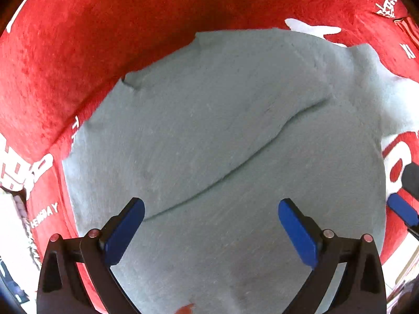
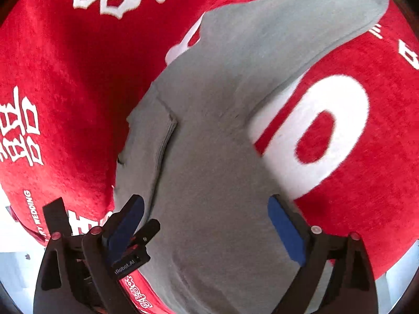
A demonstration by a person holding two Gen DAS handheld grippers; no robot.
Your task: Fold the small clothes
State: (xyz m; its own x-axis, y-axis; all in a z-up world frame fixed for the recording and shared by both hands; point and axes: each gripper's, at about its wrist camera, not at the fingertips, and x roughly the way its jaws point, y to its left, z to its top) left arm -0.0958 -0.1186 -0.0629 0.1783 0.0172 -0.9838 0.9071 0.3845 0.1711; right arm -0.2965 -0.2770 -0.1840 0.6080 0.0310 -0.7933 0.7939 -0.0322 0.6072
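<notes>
A pale grey-green small garment (image 1: 222, 136) lies spread on a red cloth (image 1: 78, 39) with white lettering. A folded edge runs diagonally across it. My left gripper (image 1: 210, 217) is open just above the garment's near part, with nothing between its blue pads. The right gripper's blue pad (image 1: 403, 209) shows at the right edge of the left wrist view. In the right wrist view the same garment (image 2: 217, 172) stretches away, a sleeve (image 2: 301, 26) reaching to the far right. My right gripper (image 2: 205, 214) is open over the garment, empty.
The red cloth (image 2: 65, 78) covers the surface all around the garment, with large white characters (image 2: 314, 136). The other gripper's black body (image 2: 136, 243) sits at the lower left of the right wrist view. The cloth's edge and a pale floor (image 1: 13, 235) show at lower left.
</notes>
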